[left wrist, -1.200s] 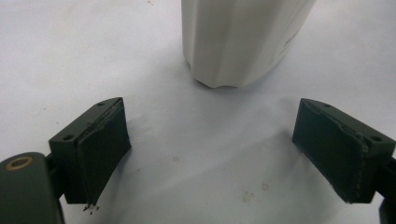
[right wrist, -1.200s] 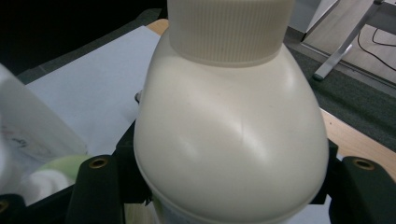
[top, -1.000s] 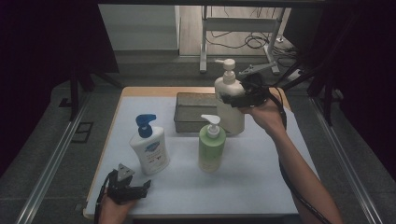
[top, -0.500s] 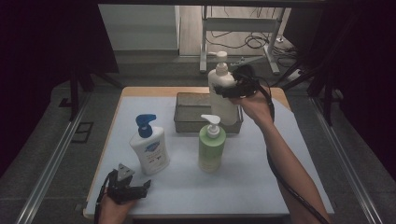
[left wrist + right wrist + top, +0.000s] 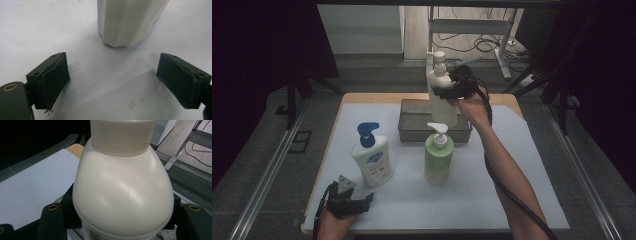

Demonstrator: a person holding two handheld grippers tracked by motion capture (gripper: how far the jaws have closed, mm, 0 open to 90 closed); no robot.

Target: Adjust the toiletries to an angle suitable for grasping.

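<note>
The right hand-held gripper [image 5: 451, 91] clamps the tall cream plastic pump bottle [image 5: 439, 95] above the grey metal tray [image 5: 412, 131], seemingly clear of it, at twelve o'clock; the left hand-held gripper [image 5: 113, 82] stands apart.

A lab: dark curtains [image 5: 262, 40], floor cables [image 5: 472, 45], test table [image 5: 522, 200].

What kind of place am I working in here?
Probably a lab or recording setup, not a home: dark curtains flank the table, cables trail across the floor behind it, and metal rails run alongside.
</note>
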